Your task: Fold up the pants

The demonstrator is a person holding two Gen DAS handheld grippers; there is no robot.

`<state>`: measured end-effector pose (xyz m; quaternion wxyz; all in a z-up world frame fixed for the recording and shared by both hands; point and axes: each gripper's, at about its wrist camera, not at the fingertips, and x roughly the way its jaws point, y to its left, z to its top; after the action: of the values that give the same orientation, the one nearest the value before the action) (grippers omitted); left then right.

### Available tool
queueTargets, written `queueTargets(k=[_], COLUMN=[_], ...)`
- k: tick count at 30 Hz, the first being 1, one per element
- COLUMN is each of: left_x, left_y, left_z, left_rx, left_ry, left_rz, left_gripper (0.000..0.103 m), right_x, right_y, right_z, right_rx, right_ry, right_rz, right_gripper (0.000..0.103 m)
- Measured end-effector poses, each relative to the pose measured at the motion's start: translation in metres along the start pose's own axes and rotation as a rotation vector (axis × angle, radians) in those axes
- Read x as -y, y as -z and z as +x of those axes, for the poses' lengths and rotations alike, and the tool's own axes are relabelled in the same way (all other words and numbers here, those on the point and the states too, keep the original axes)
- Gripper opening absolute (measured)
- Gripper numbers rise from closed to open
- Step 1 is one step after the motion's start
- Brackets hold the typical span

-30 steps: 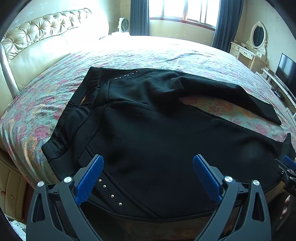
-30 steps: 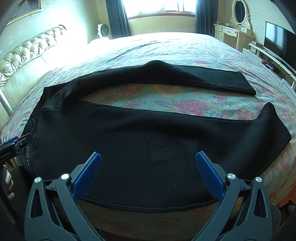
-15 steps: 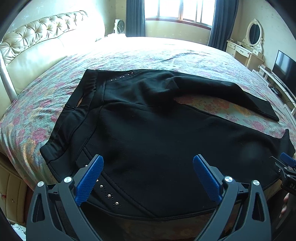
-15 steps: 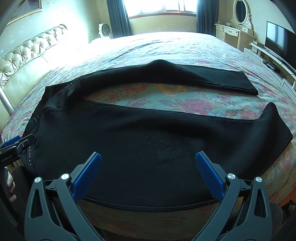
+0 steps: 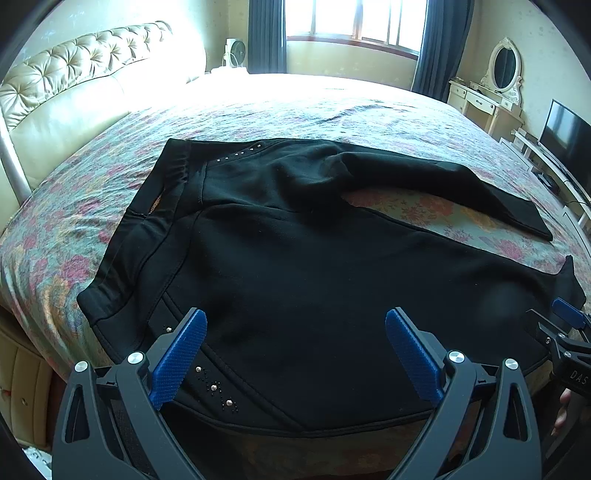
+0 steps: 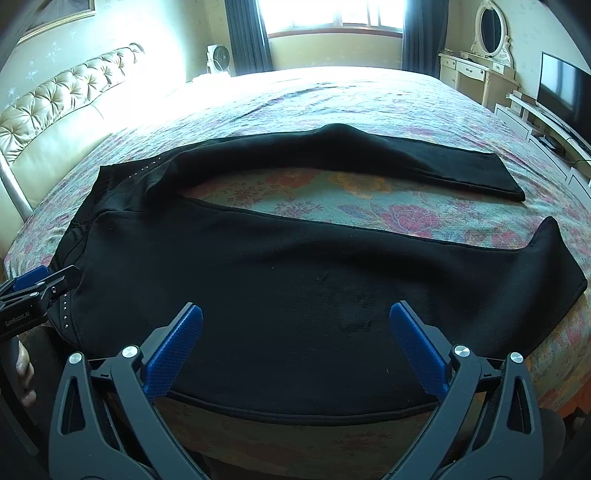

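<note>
Black pants (image 5: 314, 266) lie spread flat on the floral bedspread (image 5: 74, 221), waistband to the left, two legs running right with a gap between them. They also show in the right wrist view (image 6: 295, 280). My left gripper (image 5: 295, 325) is open and empty above the hip area near the studded pocket. My right gripper (image 6: 295, 321) is open and empty above the near leg. Each gripper shows at the edge of the other's view: the right gripper (image 5: 561, 325) and the left gripper (image 6: 33, 284).
A tufted cream headboard (image 5: 74, 85) stands at the left. A dressing table with an oval mirror (image 6: 487, 33) and a TV (image 6: 561, 96) stand at the right. A small fan (image 5: 234, 51) stands by the window. The bed's near edge lies just under both grippers.
Both grippers have drawn back and risen slightly, so the pants sit a little farther away in both views. The jaws stay open and the pants have not moved.
</note>
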<state>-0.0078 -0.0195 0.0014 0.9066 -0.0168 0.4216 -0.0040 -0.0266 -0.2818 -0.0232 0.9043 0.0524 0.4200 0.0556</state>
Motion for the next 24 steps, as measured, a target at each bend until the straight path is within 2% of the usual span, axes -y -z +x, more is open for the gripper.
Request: queueTargets(k=[18,22,24], left_x=[0.002,-0.001,-0.007], left_y=[0.0,-0.006,-0.013], left_z=[0.001,0.001,0.0], left_rx=[-0.011,-0.011,-0.007], left_ry=[0.007,0.033,0.077], left_rz=[0.009,0.026,0.027], left_gripper=[0.097,0.097,0.097], right_x=[0.004,0.003,0.003], right_y=[-0.001,-0.006,-0.01], right_z=[0.005,0.005,0.006], right_rx=[-0.018,-0.013,-0.013], right_ry=[-0.006,-0.007,-0.006], right_rz=[0.007,-0.007,-0.011], right_gripper=[0.101,0.101,0.101])
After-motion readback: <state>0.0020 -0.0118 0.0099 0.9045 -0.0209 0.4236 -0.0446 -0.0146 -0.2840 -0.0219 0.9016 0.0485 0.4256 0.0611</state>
